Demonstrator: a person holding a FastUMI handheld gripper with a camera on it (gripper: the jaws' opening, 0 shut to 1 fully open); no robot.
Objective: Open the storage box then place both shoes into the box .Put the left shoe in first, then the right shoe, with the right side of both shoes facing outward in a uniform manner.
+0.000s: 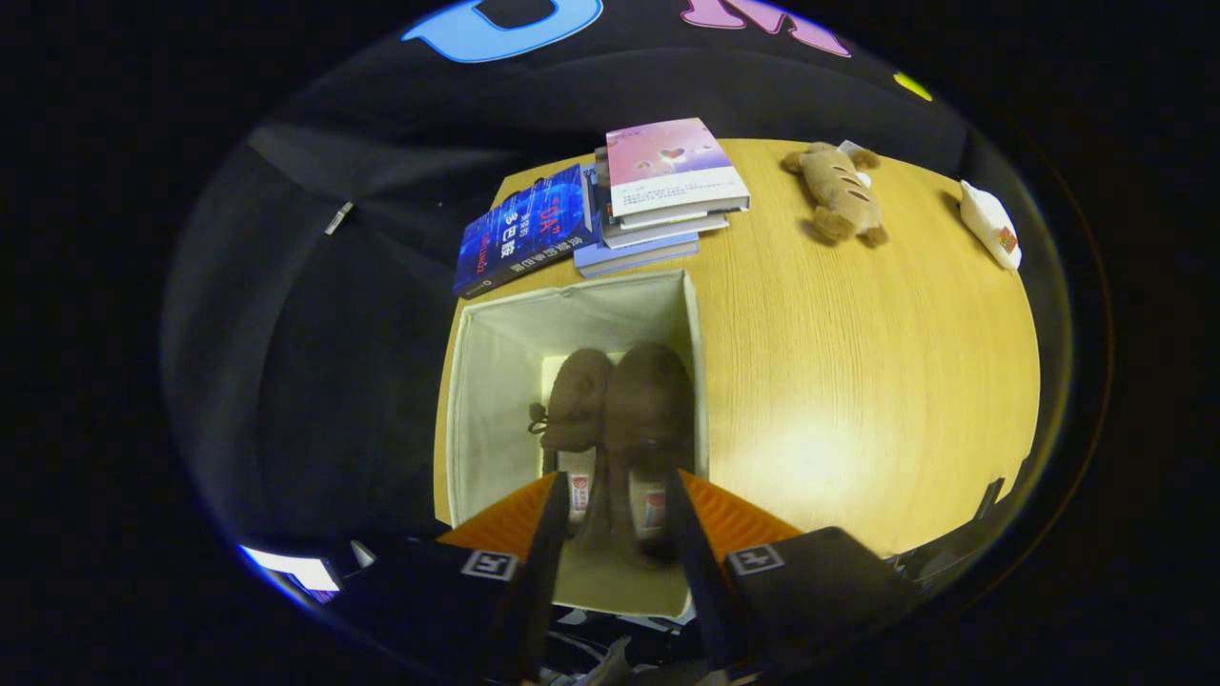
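The cream fabric storage box stands open at the near left edge of the wooden table. Two brown shoes lie side by side on its floor, toes pointing away from me. One shoe has a small bow, and the other shoe lies close against it on the right. My gripper hovers over the box's near end, open. Both heels show in the gap between the fingers, and neither finger presses on a shoe.
Just beyond the box lie a stack of books and a blue book. A brown plush toy and a white object sit at the table's far right. Bare wood stretches right of the box.
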